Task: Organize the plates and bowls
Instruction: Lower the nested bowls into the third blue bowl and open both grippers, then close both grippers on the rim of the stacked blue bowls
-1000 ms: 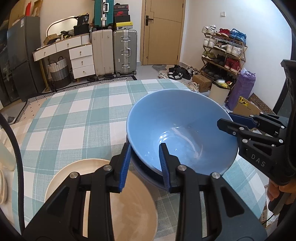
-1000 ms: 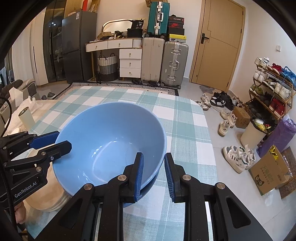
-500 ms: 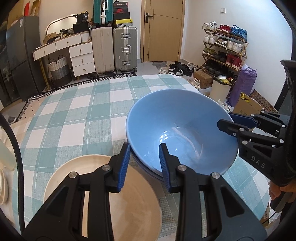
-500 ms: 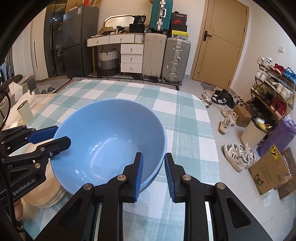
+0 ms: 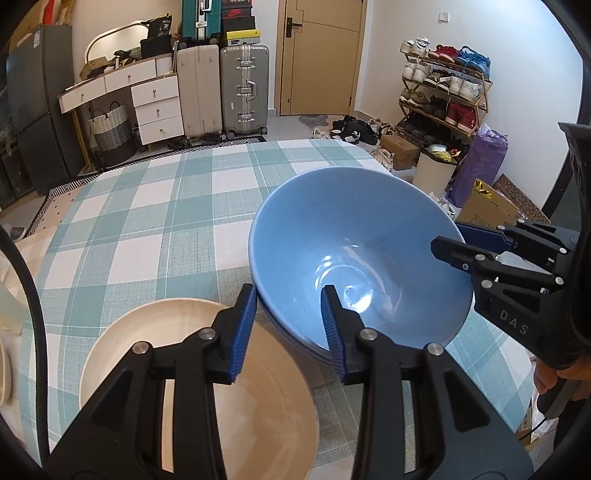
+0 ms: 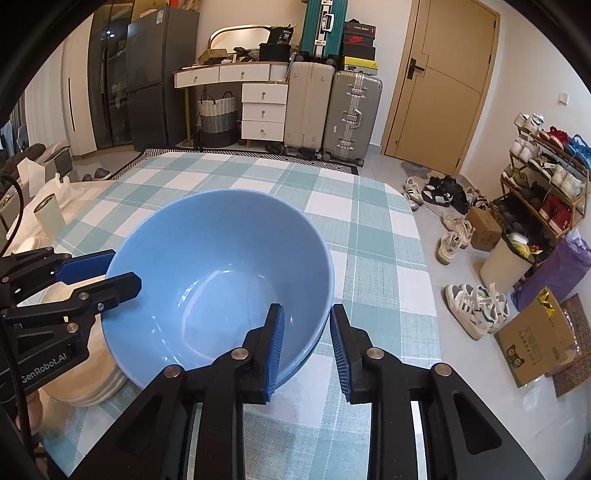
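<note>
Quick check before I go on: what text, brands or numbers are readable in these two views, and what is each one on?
"DAS": right gripper body.
"GenRobot.AI": left gripper body.
"36": black bag on the dresser.
Nike swoosh, no words: red shoebox atop the suitcases.
Cardboard box print: too blurred to read.

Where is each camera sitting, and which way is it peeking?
Left wrist view: sits on the left tool, looking forward and down at the blue bowl and beige plate; its jaws are opening astride the bowl's rim; the right tool and a hand show at the right.
Right wrist view: sits on the right tool, looking forward and down across the bowl from the opposite side, jaws astride its rim; the left tool shows at the left.
Shared: bowl, both tools, checked table, door.
</note>
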`<state>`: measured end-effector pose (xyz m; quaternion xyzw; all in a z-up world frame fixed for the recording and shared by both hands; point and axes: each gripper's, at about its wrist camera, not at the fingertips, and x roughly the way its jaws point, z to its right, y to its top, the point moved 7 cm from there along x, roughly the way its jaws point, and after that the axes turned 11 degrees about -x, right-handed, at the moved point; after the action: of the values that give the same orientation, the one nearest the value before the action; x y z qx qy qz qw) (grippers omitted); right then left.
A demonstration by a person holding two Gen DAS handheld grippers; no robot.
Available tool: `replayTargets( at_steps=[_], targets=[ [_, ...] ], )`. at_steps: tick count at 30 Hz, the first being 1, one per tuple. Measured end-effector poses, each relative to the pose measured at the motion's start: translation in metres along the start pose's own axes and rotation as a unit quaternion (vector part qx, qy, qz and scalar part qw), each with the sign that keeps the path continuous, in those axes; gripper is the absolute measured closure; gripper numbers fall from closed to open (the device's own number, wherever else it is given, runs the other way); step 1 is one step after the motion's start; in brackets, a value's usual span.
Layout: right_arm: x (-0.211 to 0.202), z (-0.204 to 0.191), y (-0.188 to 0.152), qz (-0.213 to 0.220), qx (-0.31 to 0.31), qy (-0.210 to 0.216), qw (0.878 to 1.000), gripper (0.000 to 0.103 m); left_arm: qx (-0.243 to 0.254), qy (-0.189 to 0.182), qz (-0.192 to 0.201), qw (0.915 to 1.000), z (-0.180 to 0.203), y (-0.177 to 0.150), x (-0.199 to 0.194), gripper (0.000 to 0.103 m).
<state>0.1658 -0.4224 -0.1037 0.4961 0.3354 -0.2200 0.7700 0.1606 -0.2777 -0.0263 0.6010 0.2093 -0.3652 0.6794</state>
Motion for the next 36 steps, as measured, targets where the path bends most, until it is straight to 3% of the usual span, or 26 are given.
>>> replayTargets(
  at_steps=[3, 5, 10, 16, 20, 21, 22, 36],
  targets=[
    [-0.002, 0.000, 0.000, 0.004, 0.002, 0.008, 1.000, 0.069, -0.003, -0.005, -0.005, 1.0000, 0.001, -0.001, -0.001, 0.060],
    [-0.006, 0.001, 0.001, 0.011, 0.005, 0.013, 1.000, 0.057, -0.004, -0.006, -0.004, 1.0000, 0.001, -0.001, -0.002, 0.055],
    [-0.013, 0.006, 0.005, 0.027, 0.016, 0.019, 0.999, 0.027, -0.015, -0.018, 0.005, 0.9997, -0.002, 0.005, -0.007, 0.028],
    [-0.009, 0.011, 0.006, 0.027, 0.035, 0.029, 0.999, 0.012, -0.023, -0.018, 0.006, 0.9996, -0.006, 0.012, -0.008, 0.024],
    [-0.003, 0.011, 0.005, 0.029, 0.043, 0.033, 0.998, 0.007, -0.022, -0.014, 0.002, 0.9997, -0.008, 0.013, -0.004, 0.020],
    [-0.002, 0.010, 0.004, 0.030, 0.045, 0.036, 0.998, 0.005, -0.021, -0.013, 0.001, 0.9997, -0.008, 0.013, -0.002, 0.015],
    [0.000, 0.010, 0.004, 0.030, 0.048, 0.038, 0.998, 0.004, -0.020, -0.010, 0.000, 0.9998, -0.008, 0.013, -0.001, 0.003],
    [0.015, 0.019, -0.004, 0.026, 0.084, 0.065, 0.994, 0.003, -0.027, -0.024, -0.019, 0.9991, 0.000, 0.013, 0.015, 0.002]
  ],
)
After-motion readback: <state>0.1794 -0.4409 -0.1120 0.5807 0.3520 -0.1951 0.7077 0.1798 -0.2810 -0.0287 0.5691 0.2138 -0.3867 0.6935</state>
